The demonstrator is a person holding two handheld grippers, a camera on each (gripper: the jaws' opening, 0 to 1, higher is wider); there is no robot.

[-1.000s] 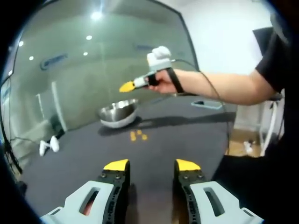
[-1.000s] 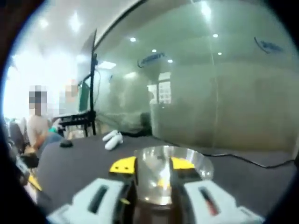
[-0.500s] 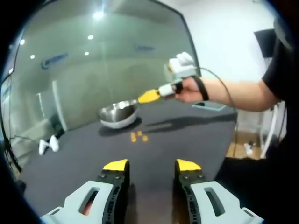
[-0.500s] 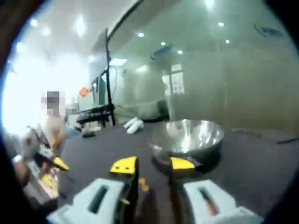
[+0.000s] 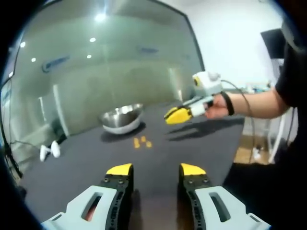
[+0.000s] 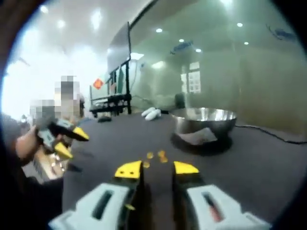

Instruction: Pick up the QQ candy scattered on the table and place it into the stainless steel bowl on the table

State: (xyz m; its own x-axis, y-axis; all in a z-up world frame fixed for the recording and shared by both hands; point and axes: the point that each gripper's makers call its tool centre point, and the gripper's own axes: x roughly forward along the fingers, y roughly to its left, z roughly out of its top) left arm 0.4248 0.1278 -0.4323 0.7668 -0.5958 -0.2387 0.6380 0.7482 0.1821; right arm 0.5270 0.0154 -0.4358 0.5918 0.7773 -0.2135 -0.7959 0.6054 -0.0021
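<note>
Bowl (image 5: pixel 122 117) = polished stainless metal, mirror-glossy w/ reflections. Table (image 5: pixel 192 148) = dark matt top, looks smooth; candy (image 5: pixel 142 142) = small orange-yellow bits, finish too small to tell. Left gripper (image 5: pixel 155 168) + right gripper (image 6: pixel 156 169): matt grey-white plastic bodies, yellow plastic tips on jaws; glass wall (image 5: pixel 96 76) behind = glossy.

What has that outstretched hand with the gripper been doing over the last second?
The right gripper has drawn back from above the steel bowl and dropped lower, toward the person. Its jaws are open with nothing between them. The bowl, the candies on the table and the left gripper have stayed put.
</note>
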